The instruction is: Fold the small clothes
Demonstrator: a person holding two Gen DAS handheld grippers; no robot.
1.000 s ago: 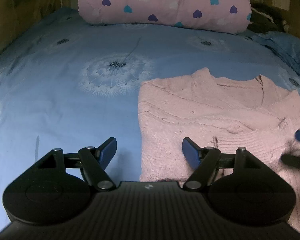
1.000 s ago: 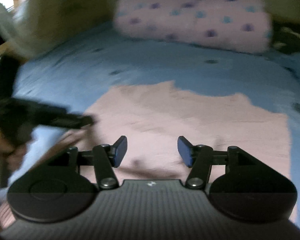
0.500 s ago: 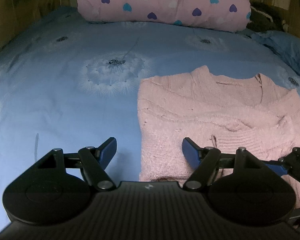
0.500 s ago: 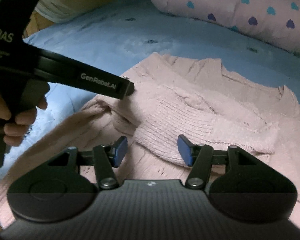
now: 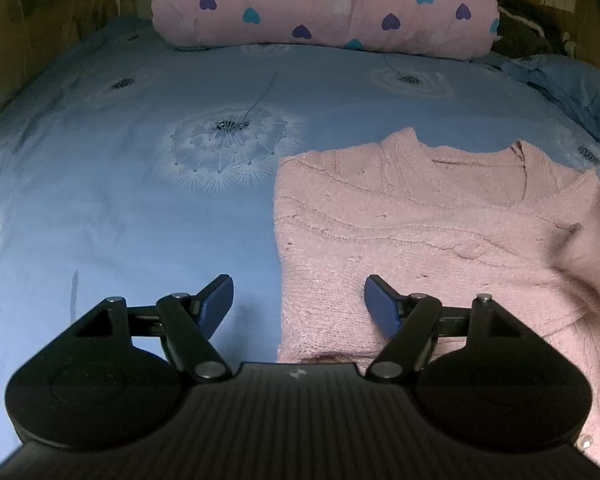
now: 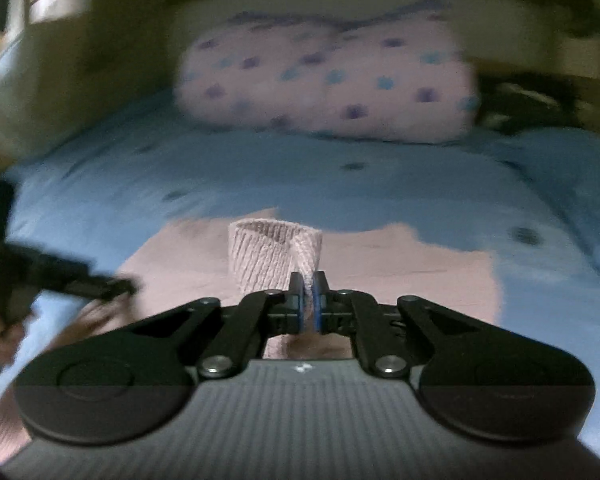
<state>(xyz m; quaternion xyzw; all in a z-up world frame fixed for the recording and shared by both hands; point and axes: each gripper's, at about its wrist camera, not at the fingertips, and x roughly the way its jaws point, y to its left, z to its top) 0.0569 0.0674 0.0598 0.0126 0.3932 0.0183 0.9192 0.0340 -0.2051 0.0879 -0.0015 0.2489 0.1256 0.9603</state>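
Snapped together within the last half second, right tongs (image 6: 308,298), now pinching a ribbed sleeve cuff (image 6: 274,254) that stands up in a loop just past the pads; half a second back, stood spread above that same ribbed band. Blurred view all round, so clearly swinging with the cuff in tow. Seen from the left wrist, a pink smear of lifted knit at the right edge where dark tongs showed earlier.

Left tongs (image 5: 298,304) spread wide and unmoved, holding nothing, straddling the near left edge of the pink sweater (image 5: 412,232). Sweater flat on the blue bed sheet (image 5: 140,208), neckline away, toward the heart-print quilt roll (image 5: 324,4) at the far end.

Soft, light, floppy knit: likely to stretch and sag under pull, loose stitches apt to snag. Best gripped at denser ribbing — cuff, hem, neckband — not the open body knit.
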